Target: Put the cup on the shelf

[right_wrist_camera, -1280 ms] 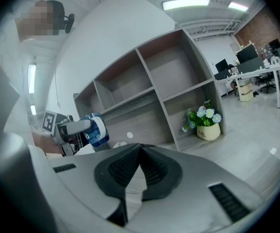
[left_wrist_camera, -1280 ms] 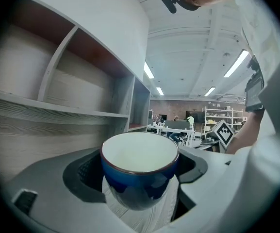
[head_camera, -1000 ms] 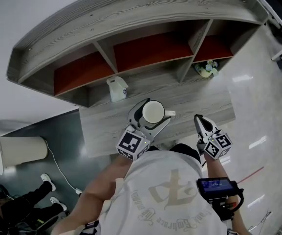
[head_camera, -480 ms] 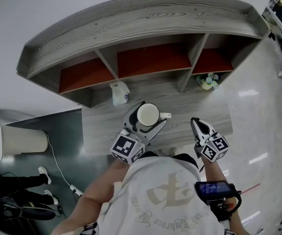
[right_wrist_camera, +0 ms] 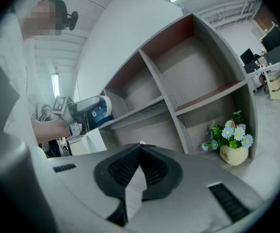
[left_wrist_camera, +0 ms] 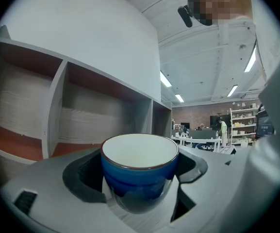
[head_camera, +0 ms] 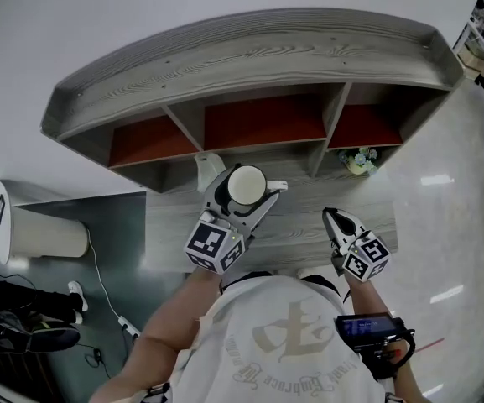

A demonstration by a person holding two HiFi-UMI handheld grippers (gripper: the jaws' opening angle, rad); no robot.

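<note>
A cup, blue outside and white inside (left_wrist_camera: 139, 171), sits upright between the jaws of my left gripper (left_wrist_camera: 140, 188), which is shut on it. In the head view the cup (head_camera: 246, 185) shows its white inside, handle pointing right, held by the left gripper (head_camera: 243, 193) just in front of the grey wooden shelf (head_camera: 258, 53) and below its middle red-floored compartment (head_camera: 262, 124). My right gripper (head_camera: 334, 218) hangs shut and empty over the desk to the right; its jaws meet (right_wrist_camera: 140, 148). From the right gripper view the cup (right_wrist_camera: 100, 111) appears at the left.
A small white device (head_camera: 206, 164) stands on the grey desk (head_camera: 309, 204) just behind the left gripper. A pot of flowers (head_camera: 360, 159) (right_wrist_camera: 234, 147) sits in the lower right compartment. A white cylindrical bin (head_camera: 44, 232) is on the floor at the left.
The left gripper has carried the cup up and forward, closer to the shelf's middle compartment. The right gripper has stayed shut and has barely moved.
</note>
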